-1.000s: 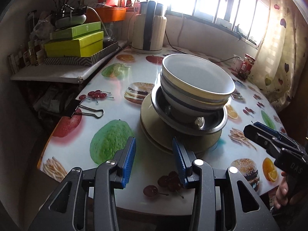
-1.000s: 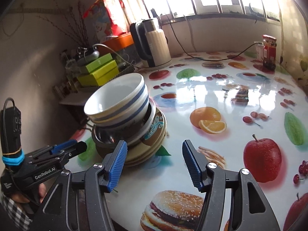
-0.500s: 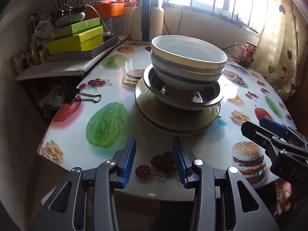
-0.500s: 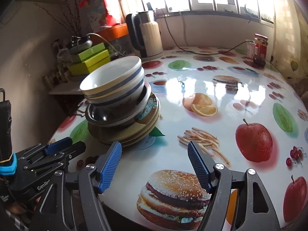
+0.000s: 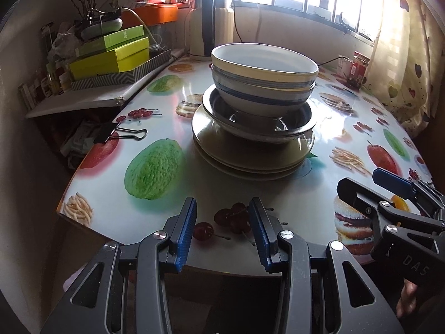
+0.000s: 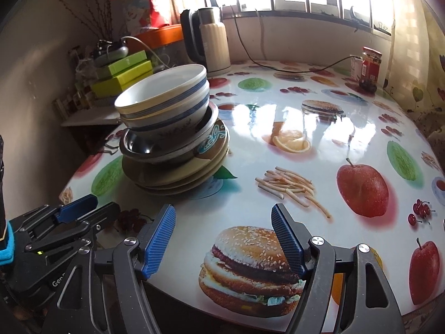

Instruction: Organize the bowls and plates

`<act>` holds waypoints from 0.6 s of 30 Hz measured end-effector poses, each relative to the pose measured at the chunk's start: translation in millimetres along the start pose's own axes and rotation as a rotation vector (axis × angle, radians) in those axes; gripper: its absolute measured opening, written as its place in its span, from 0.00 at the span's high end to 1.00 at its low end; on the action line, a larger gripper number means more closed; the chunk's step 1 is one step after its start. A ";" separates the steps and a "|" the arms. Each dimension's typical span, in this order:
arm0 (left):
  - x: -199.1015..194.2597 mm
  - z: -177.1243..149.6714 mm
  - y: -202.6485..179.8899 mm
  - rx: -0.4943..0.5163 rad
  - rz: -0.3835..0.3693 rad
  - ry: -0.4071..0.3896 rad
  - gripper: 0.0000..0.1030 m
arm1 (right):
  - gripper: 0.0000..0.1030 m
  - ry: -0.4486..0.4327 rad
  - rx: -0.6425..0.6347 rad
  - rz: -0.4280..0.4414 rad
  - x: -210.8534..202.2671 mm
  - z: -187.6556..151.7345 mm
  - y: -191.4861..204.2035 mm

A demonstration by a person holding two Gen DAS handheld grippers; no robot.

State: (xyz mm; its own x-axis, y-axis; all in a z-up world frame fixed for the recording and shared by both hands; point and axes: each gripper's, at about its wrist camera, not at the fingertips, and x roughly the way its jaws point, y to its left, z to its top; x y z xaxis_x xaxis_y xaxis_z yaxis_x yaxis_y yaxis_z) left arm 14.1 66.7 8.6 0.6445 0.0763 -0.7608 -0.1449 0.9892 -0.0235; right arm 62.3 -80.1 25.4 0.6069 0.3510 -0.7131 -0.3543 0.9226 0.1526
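Top bowl (image 5: 264,64): cream-white inside, pale outside with blue bands around the wall.
Second bowl (image 6: 178,123): white, blue band, faint floral print low on its side.
Metal bowl (image 5: 258,128): shiny silver-grey.
Plates (image 5: 250,161): olive-beige; the upper one carries a teal and white scroll motif on a brown rim patch.
Worktop (image 6: 319,150): glossy white cloth printed with green guavas, red apples, cherries, orange slices, yellow fries and burgers.
Left gripper (image 5: 222,231): black frame, blue ribbed pads.
Right gripper (image 6: 222,239): black frame, blue ribbed pads.
Boxes (image 5: 111,55): lime green, on a grey-and-white zigzag box.
Kettle (image 5: 211,22): cream with black handle.
Tub (image 5: 155,15): orange.
Jar (image 6: 370,69): dark red contents, red label.
Binder clip (image 5: 111,135): black.
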 end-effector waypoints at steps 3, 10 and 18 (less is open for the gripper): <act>1.3 -1.0 0.9 -0.008 0.003 0.009 0.61 | 0.30 0.009 -0.001 -0.012 1.2 -1.7 1.5; 6.0 -2.2 0.6 -0.009 -0.004 0.025 0.61 | 0.30 0.037 0.007 -0.024 6.4 -3.6 3.0; 8.4 -2.6 -2.5 -0.001 -0.005 0.029 0.61 | 0.30 0.045 0.007 -0.030 8.7 -4.7 4.3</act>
State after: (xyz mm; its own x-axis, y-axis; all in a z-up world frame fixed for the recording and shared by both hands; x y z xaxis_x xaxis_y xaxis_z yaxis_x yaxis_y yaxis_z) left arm 17.9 64.6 0.6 0.6236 0.0675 -0.7788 -0.1426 0.9894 -0.0284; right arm 62.7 -73.9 16.6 0.5840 0.3161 -0.7477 -0.3319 0.9335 0.1354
